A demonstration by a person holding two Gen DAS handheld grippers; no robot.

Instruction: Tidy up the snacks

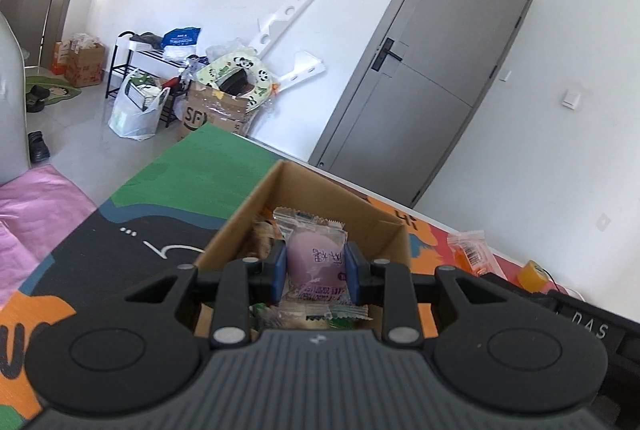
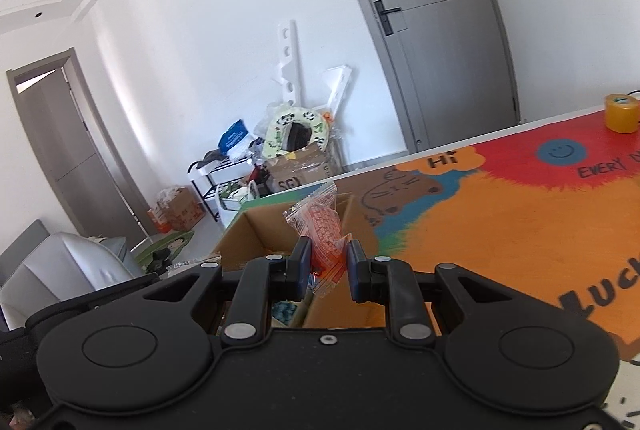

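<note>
My left gripper (image 1: 315,272) is shut on a clear packet with a pink-purple round snack (image 1: 314,258), held over an open cardboard box (image 1: 240,218) that has several wrapped snacks in it. My right gripper (image 2: 327,272) is shut on an orange snack packet (image 2: 324,230), which hangs just above the same cardboard box (image 2: 256,234), near its right wall. In the left wrist view the orange snack packet (image 1: 470,250) and part of the right gripper show to the right of the box.
The box stands on a table with a colourful printed cloth (image 2: 500,213). A roll of yellow tape (image 2: 622,111) sits at the table's far right. Beyond the table edge are a grey door (image 1: 424,77), a cluttered shoe rack (image 1: 140,69) and cardboard boxes (image 1: 216,109) on the floor.
</note>
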